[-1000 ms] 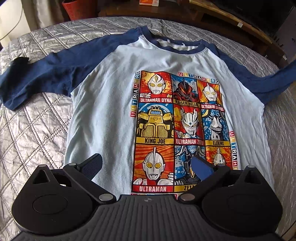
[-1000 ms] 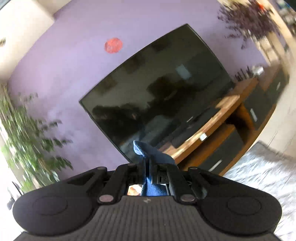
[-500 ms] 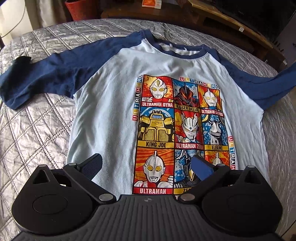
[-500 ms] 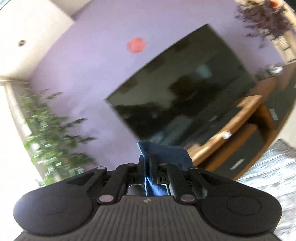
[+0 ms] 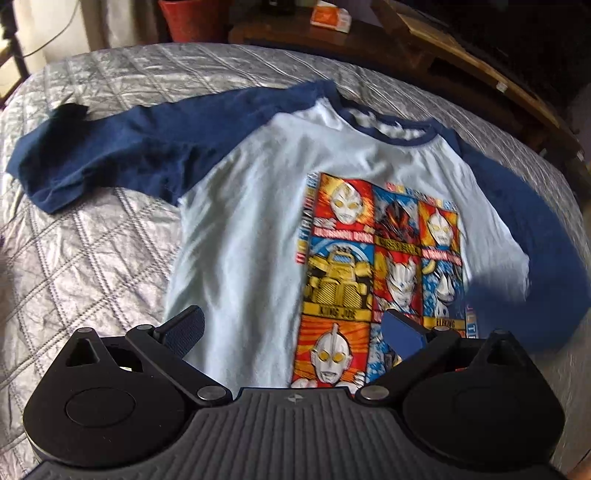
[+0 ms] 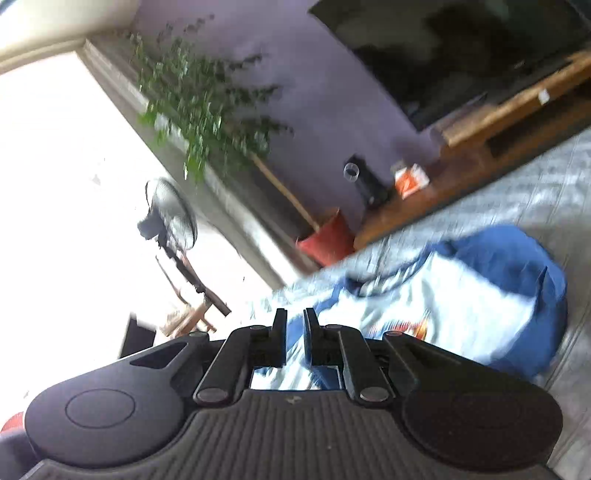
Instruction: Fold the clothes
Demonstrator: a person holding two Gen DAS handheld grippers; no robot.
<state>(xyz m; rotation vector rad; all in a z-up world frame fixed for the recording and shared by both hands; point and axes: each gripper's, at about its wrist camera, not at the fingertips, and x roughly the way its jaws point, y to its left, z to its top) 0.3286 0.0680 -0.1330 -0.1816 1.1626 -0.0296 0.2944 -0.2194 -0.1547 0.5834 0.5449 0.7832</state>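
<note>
A light-blue shirt with navy sleeves and a cartoon print lies face up on the silver quilt. Its left sleeve is stretched out flat to the left. My left gripper hovers open over the shirt's lower part with nothing in it. The right sleeve is blurred and curls in over the shirt's right edge. In the right wrist view, my right gripper is low beside the shirt. Its jaws stand a narrow gap apart with blue cloth showing there, and blur hides whether it is clamped.
A dark wooden TV bench runs along the bed's far side with an orange box on it. A red pot stands at the back left. The right wrist view also shows a standing fan and a leafy plant.
My right gripper swung from pointing up at the TV down toward the bed, carrying the right sleeve in over the shirt. The cloth tuft above its tips is gone. My left gripper drifted slightly.
</note>
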